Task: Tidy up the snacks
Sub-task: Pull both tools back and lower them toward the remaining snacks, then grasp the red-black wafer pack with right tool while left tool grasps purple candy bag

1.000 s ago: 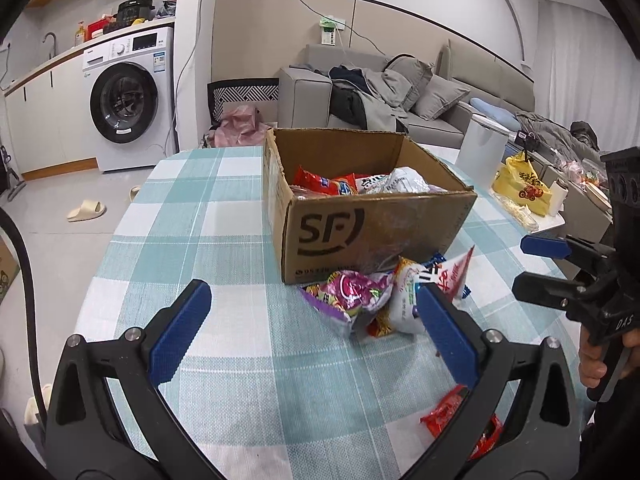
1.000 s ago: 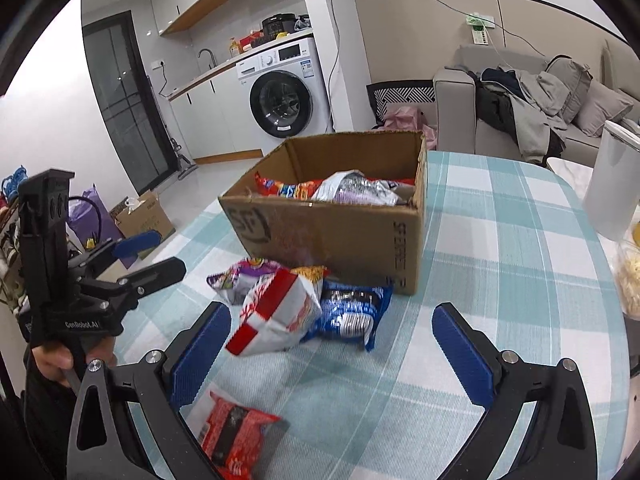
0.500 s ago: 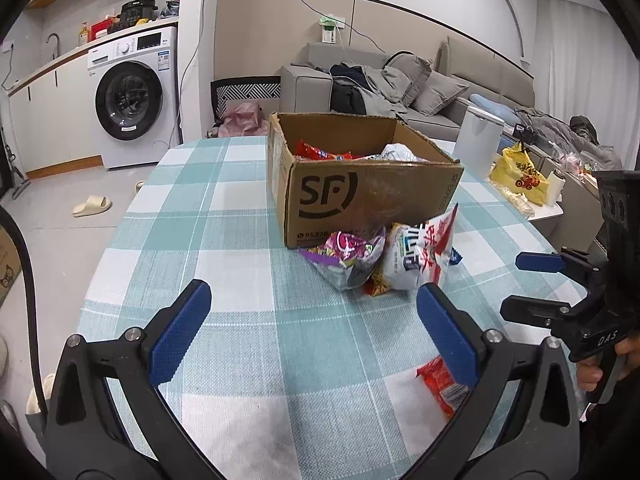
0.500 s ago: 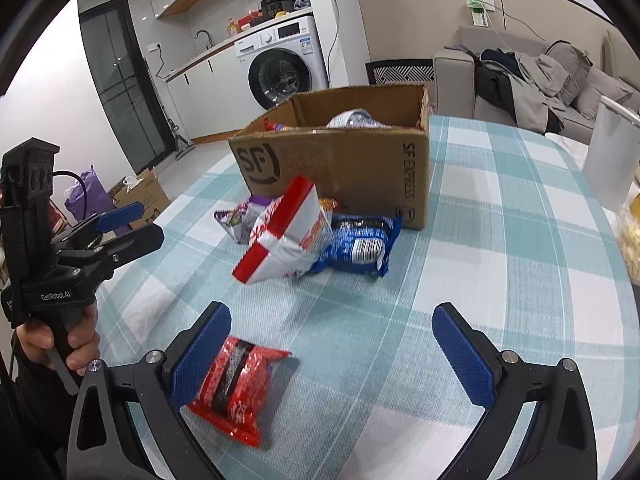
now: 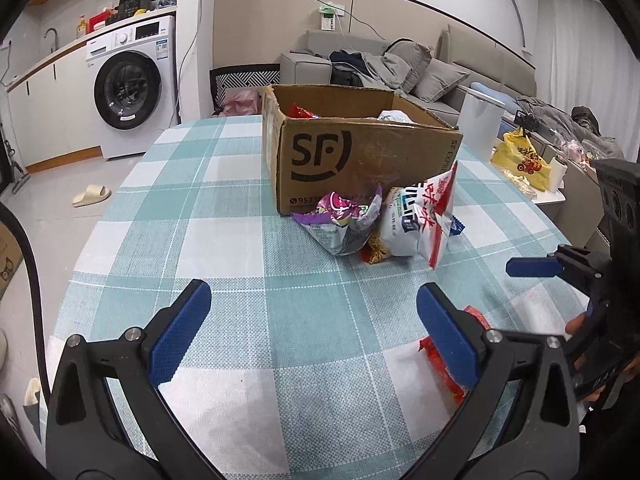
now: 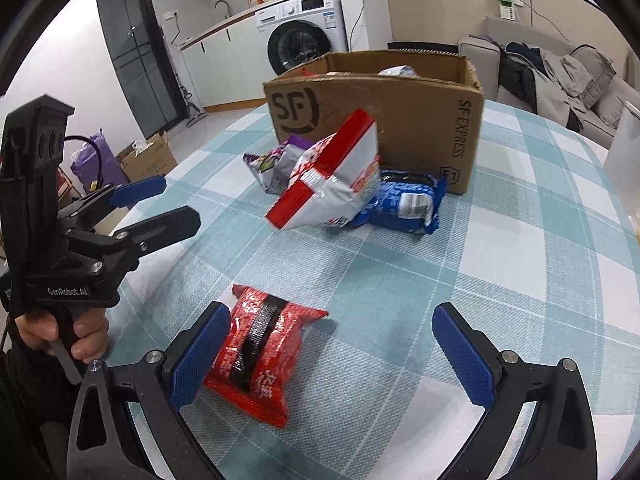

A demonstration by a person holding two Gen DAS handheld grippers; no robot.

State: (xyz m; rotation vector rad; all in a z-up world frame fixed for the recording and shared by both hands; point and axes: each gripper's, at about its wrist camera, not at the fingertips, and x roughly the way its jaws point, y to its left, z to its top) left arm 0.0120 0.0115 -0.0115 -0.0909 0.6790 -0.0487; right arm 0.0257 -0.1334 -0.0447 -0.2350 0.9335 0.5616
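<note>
An open SF cardboard box stands mid-table with snacks inside. Against its front lie a purple packet, a white-and-red bag and a blue packet. Nearer me lies a red packet, just inside the left finger of my open right gripper. In the left wrist view, my left gripper's right finger partly hides that packet. My left gripper is open over bare tablecloth, with nothing between its fingers.
The round table has a teal-and-white checked cloth. A white cylinder stands to the right of the box. A yellow bag sits on a side surface beyond the table. A washing machine and a sofa stand behind.
Both grippers have drawn back toward the table's near edge and dropped lower. The box and snack pile now sit farther off. The red packet has come in beside the right gripper's left finger.
</note>
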